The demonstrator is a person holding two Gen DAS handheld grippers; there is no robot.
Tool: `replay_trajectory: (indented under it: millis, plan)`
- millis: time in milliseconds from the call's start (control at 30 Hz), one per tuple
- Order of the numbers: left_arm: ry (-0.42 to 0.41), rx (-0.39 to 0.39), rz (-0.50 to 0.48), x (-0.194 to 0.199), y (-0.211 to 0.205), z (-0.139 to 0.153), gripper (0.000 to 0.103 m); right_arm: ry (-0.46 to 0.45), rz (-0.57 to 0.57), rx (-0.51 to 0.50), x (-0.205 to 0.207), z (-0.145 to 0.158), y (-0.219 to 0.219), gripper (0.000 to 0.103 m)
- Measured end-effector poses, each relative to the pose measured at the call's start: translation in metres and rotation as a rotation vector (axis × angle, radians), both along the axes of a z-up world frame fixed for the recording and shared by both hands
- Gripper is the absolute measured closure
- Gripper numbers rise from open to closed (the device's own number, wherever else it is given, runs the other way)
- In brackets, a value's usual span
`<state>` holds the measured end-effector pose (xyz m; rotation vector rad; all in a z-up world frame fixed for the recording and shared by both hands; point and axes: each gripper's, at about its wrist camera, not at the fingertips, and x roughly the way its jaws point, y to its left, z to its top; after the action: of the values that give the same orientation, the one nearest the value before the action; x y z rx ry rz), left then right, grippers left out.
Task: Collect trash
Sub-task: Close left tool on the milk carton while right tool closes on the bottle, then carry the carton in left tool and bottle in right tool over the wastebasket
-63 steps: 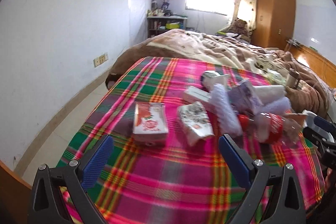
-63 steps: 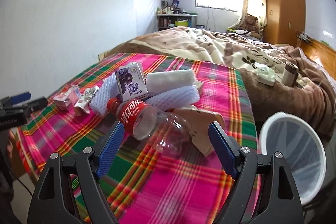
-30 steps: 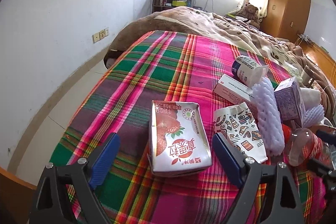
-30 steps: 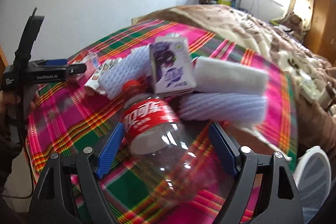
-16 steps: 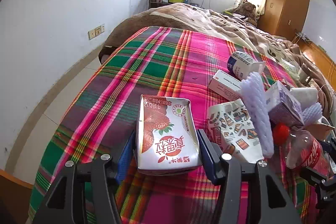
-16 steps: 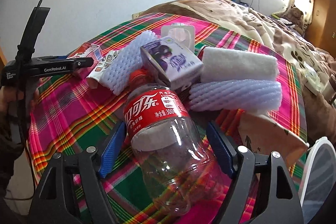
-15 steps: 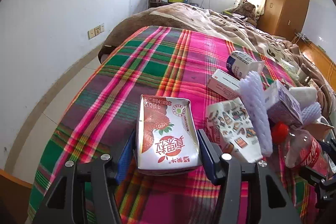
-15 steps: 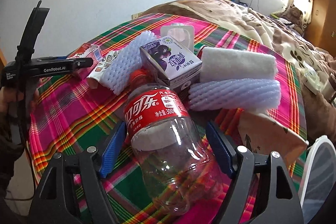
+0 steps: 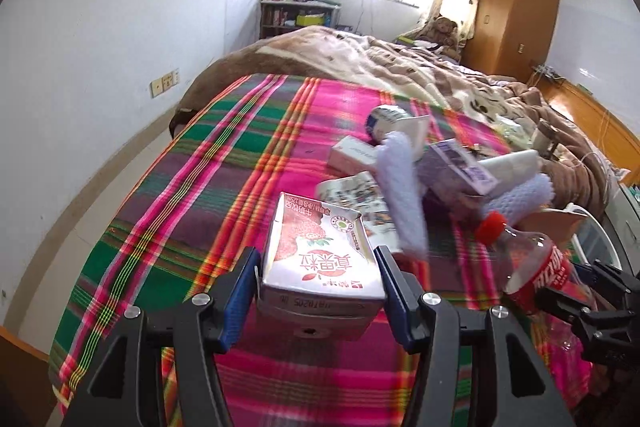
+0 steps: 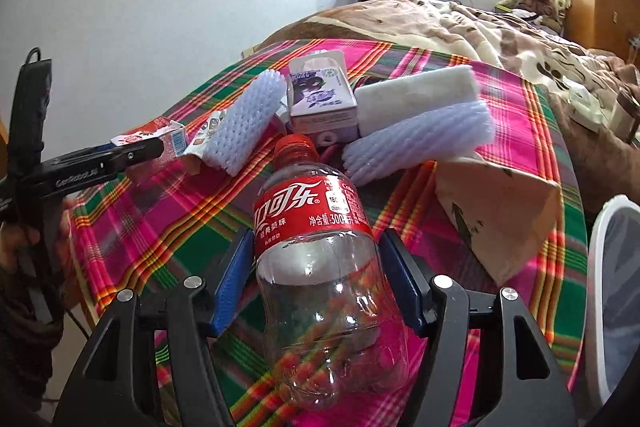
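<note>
A red strawberry milk carton sits between the blue pads of my left gripper, which is shut on it and holds it just above the plaid bedspread. An empty clear cola bottle with a red label and cap lies lengthwise in my right gripper. Those jaws are closing and both pads touch the bottle's sides. In the left wrist view the same bottle shows at the right, cap tilted up, with the right gripper behind it.
More trash lies in a heap beyond the bottle: a purple carton, two white foam nets, a foam sheet, a brown paper bag and a patterned wrapper. A white mesh bin stands off the bed's right edge.
The left jaws closed on the strawberry carton and raised it a little. The right jaws narrowed onto the cola bottle. The purple carton tipped over in the heap.
</note>
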<state>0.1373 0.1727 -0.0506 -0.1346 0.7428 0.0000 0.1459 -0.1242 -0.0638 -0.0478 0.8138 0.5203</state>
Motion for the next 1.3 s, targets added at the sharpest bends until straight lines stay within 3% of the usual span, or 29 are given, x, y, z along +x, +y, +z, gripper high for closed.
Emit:
replay_trajectory:
  millis: [367,633,1300]
  plan:
    - [-0.072,0.002,-0.047,-0.035,-0.041,0.027,0.045,-0.07,-0.074,0.081,-0.023,0.021,-0.03,0.037]
    - [-0.144,0.007,-0.155,-0.055,-0.098,0.053,0.045,-0.126,-0.163,0.108,-0.037,0.037,-0.064,0.037]
    - [-0.214,0.0,-0.392,-0.054,-0.234,0.079,0.045,-0.196,-0.436,0.094,-0.051,0.049,-0.162,0.037]
